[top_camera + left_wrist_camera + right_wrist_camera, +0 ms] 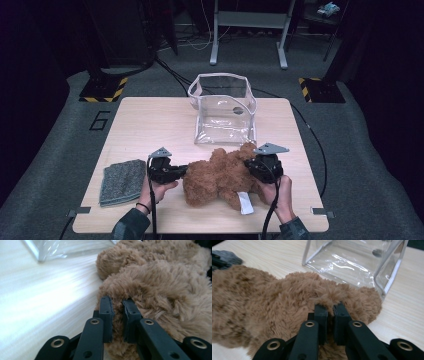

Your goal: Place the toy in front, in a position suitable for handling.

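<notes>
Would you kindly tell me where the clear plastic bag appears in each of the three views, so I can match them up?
High view: the clear plastic bag stands open at the table's far middle, just beyond the brown plush toy.
Left gripper view: one corner of it sits at the top left, beyond the toy.
Right gripper view: it spans the top right, behind the toy.
Shared landmark: the plush toy, lying in front of the bag.

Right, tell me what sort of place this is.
Probably a lab or recording studio, not a home. The small wooden table stands alone on grey carpet, hazard-striped stand bases flank it, cables trail across the floor, and a number 6 is marked beside the table.
</notes>
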A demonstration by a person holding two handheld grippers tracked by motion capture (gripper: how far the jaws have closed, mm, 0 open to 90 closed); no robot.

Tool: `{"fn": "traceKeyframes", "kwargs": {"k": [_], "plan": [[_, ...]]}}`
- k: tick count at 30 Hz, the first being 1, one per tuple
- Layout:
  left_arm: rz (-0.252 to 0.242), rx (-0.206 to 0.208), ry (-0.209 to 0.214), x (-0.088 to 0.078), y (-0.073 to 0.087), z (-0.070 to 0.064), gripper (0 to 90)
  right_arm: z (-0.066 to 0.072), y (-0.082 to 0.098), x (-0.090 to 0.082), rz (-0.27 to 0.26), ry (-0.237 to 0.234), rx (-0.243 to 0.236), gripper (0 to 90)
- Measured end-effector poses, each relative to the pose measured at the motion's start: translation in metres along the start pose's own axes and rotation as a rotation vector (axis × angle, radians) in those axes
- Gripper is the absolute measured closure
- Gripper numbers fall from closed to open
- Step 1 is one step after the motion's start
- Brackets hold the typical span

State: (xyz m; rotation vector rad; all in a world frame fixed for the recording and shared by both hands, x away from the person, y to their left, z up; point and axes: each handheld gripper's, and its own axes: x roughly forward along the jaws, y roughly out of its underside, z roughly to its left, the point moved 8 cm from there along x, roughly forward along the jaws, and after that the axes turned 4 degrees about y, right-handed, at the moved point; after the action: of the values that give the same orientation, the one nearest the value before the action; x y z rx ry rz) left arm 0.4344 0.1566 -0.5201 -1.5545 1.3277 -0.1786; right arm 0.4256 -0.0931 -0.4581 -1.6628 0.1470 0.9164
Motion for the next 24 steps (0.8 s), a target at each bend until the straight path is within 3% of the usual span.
{"fn": "traceKeyframes", "kwargs": {"k": [3, 4, 6, 7, 8, 10, 12, 13, 16, 18, 21, 23, 24], "plan": [[-0.029, -0.013, -0.056, -0.011, -0.002, 0.002, 66.3, -0.002, 0.002, 0.006, -0.002, 0.014, 0.016, 83.9], [-0.038, -0.012, -0.091, -0.017, -0.003, 0.002, 59.1, -0.003, 0.002, 0.006, -0.005, 0.012, 0.015, 83.6], [-0.054, 0.001, -0.115, -0.026, -0.005, 0.000, 44.1, -0.004, 0.002, 0.006, -0.006, 0.013, 0.025, 82.6], [-0.068, -0.003, -0.125, -0.030, -0.006, -0.004, 39.2, -0.004, 0.002, 0.006, -0.005, 0.015, 0.025, 81.6], [-0.082, 0.020, -0.142, -0.035, -0.008, -0.009, 35.6, -0.004, 0.002, 0.006, -0.009, 0.016, 0.028, 80.1], [-0.097, 0.033, -0.143, -0.039, -0.010, -0.021, 30.4, -0.007, 0.001, 0.007, -0.014, 0.019, 0.024, 75.6], [-0.111, 0.057, -0.153, -0.041, -0.012, -0.032, 26.6, -0.008, 0.000, 0.007, -0.014, 0.013, 0.033, 66.1], [-0.119, 0.064, -0.137, -0.042, -0.014, -0.040, 25.1, -0.009, -0.001, 0.007, -0.016, 0.006, 0.032, 62.4], [-0.118, 0.079, -0.123, -0.036, -0.015, -0.059, 21.0, -0.012, -0.002, 0.008, -0.009, -0.013, 0.028, 46.9], [-0.106, 0.116, -0.144, -0.031, -0.015, -0.066, 19.0, -0.014, -0.002, 0.010, 0.003, -0.022, 0.035, 36.6], [-0.063, 0.161, -0.177, -0.016, -0.011, -0.074, 15.4, -0.015, 0.001, 0.013, 0.019, -0.044, 0.037, 30.2], [-0.045, 0.148, -0.181, -0.006, -0.007, -0.074, 12.7, -0.016, 0.004, 0.017, 0.034, -0.060, 0.043, 27.5], [-0.030, 0.161, -0.195, -0.002, -0.005, -0.072, 13.0, -0.017, 0.005, 0.019, 0.036, -0.073, 0.043, 28.0]]}}
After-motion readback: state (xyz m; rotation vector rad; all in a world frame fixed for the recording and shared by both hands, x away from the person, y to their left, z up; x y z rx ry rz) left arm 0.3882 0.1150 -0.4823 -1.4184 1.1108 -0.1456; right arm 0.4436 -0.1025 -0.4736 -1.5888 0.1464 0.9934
